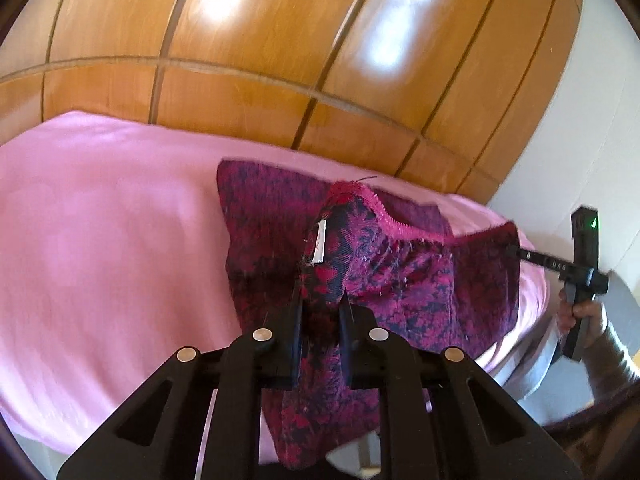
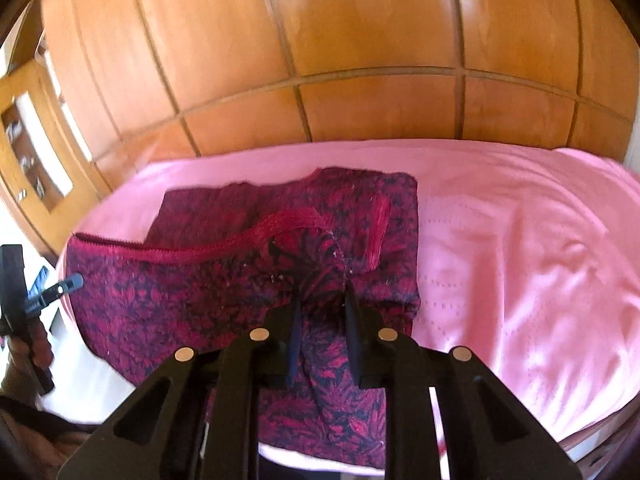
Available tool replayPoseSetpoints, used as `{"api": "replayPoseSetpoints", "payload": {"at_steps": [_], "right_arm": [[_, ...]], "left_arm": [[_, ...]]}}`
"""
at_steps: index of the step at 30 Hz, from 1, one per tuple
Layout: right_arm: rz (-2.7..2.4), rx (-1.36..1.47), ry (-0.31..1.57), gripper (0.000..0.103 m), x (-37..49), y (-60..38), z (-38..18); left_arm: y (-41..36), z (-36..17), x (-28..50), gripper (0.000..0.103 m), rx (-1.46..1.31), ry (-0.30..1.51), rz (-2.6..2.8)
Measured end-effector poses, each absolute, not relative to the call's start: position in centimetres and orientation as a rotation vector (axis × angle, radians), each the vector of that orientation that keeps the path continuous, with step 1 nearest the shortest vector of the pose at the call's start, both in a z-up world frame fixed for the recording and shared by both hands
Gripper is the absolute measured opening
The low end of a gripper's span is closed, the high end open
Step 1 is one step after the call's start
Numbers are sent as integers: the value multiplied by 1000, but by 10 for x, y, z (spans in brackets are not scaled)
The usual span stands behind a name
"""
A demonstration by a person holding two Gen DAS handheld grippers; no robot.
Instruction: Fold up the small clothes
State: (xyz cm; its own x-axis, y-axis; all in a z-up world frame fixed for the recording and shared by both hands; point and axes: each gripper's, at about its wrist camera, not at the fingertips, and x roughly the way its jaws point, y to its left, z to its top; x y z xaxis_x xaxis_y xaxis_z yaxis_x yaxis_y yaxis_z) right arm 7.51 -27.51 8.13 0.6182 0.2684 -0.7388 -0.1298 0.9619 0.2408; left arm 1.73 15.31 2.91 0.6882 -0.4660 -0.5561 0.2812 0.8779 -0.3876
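Left gripper (image 1: pixel 320 300) fingers clamped on patterned garment (image 1: pixel 400 280); right gripper (image 2: pixel 322 300) likewise. Garment hangs between both over pink bed cover (image 1: pixel 100 240), waistband (image 2: pixel 224 246) spanning ahead of fingers, hand to hand.

The garment (image 1: pixel 400 280) was a woven cloth, matt and slightly fuzzy, patterned in magenta and dark blue, with a ribbed, frilled pink trim (image 1: pixel 400 224) along its edge and a small white fabric label (image 1: pixel 319 246). Under it lay a soft pink sheet (image 1: pixel 100 220), matt and lightly creased (faint dotted rows showed in the right wrist view). The panelled wardrobe (image 1: pixel 280 40) behind was glossy varnished wood. Each tool (image 1: pixel 320 320) looked like matt black plastic with round shiny metal pins (image 1: pixel 262 335).
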Motion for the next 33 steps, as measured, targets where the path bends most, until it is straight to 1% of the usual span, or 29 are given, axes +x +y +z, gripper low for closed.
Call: {"api": "replayPoseSetpoints", "payload": {"at_steps": [5,11,17,26,33], "right_arm": [[193,204,836,17,106,-278,88],[132,204,829,17,166,-275,80],[69,186,850,17,224,-269,64],[-21,203,907,17,278,-278,25],[-73,190,1023,17,315,-282,-17]], "left_arm": [[150,40,59,14,-279,657,-369],[152,24,130,13,-325,719,-290],[154,16,181,13,-321,755,-224],[152,-10,240,13,-311,823,-152],[159,-50,279,13,-366,961,-101]]}}
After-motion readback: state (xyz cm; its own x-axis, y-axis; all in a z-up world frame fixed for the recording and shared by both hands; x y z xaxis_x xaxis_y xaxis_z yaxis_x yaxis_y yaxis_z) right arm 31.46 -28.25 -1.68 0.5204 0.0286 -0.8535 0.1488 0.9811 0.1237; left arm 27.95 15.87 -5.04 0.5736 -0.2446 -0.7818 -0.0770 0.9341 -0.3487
